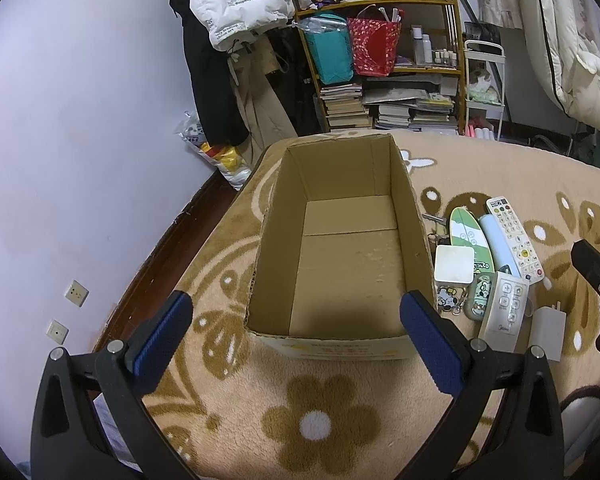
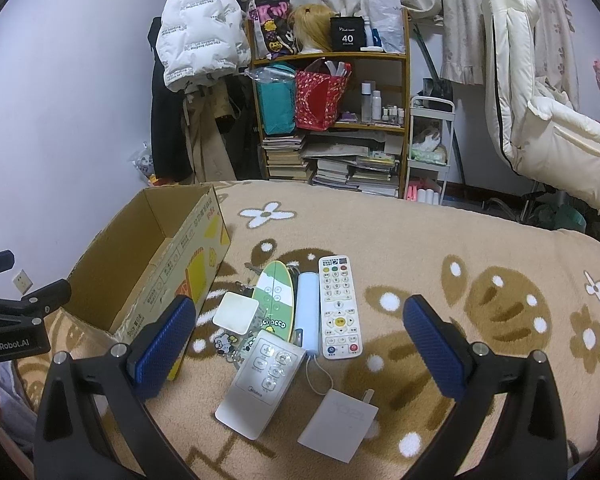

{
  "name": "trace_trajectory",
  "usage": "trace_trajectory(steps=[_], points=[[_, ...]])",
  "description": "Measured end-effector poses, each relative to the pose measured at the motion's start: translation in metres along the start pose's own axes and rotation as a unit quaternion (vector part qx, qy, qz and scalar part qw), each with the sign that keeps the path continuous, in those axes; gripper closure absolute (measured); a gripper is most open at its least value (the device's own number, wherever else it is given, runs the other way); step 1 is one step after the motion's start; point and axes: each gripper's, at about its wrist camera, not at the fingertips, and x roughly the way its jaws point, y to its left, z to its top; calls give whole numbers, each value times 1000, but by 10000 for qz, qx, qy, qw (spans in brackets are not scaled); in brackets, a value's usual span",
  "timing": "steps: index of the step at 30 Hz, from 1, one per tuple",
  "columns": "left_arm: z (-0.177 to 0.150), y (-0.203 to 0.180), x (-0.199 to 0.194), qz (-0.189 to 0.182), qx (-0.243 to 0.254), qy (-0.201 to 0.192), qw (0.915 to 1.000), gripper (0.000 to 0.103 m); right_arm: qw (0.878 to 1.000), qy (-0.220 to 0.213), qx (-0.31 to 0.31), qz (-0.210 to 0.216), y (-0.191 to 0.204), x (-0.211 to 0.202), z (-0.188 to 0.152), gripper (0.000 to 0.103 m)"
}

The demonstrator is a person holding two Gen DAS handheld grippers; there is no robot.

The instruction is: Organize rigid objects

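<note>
Both grippers wide open, nothing held. Left gripper (image 1: 296,344) sits low centre of the left wrist view, blue pads either side of the near end of the cardboard box (image 1: 340,256); right gripper (image 2: 300,346) sits low centre of the right wrist view, above the cluster of small items. Floral blanket (image 2: 460,248) fills the lower half of both views and carries everything. Box stands open-topped with its interior bare, centre of the left wrist view, left of centre in the right wrist view. Items lie in a cluster just right of the box. White Midea remote (image 2: 260,384) lies lowest in the cluster, tilted, lower centre of the right wrist view. White keypad remote (image 2: 339,307) lies lengthwise at the right edge of the cluster. Green-and-white oval board (image 2: 275,300) lies beside the pale blue cylinder (image 2: 307,312), which is just left of the keypad remote. White charger block (image 2: 340,424) lies apart at lower right of the cluster, prongs up-frame. White square box (image 2: 236,313) sits nearest the cardboard box wall. Cartoon keychains (image 2: 224,342) lie just below it, partly tucked under neighbours. Upper part of both views: bookshelf (image 2: 332,120) and hanging coats against the wall.
</note>
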Motion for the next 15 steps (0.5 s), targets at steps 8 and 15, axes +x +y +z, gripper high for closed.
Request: trace_trajectory(steps=[8, 15], points=[[0, -1, 0, -10, 21, 17, 10000, 1, 10000, 1, 2, -4, 0, 0, -1, 0], [0, -2, 0, -23, 28, 25, 10000, 1, 10000, 6, 2, -1, 0, 0, 1, 0]])
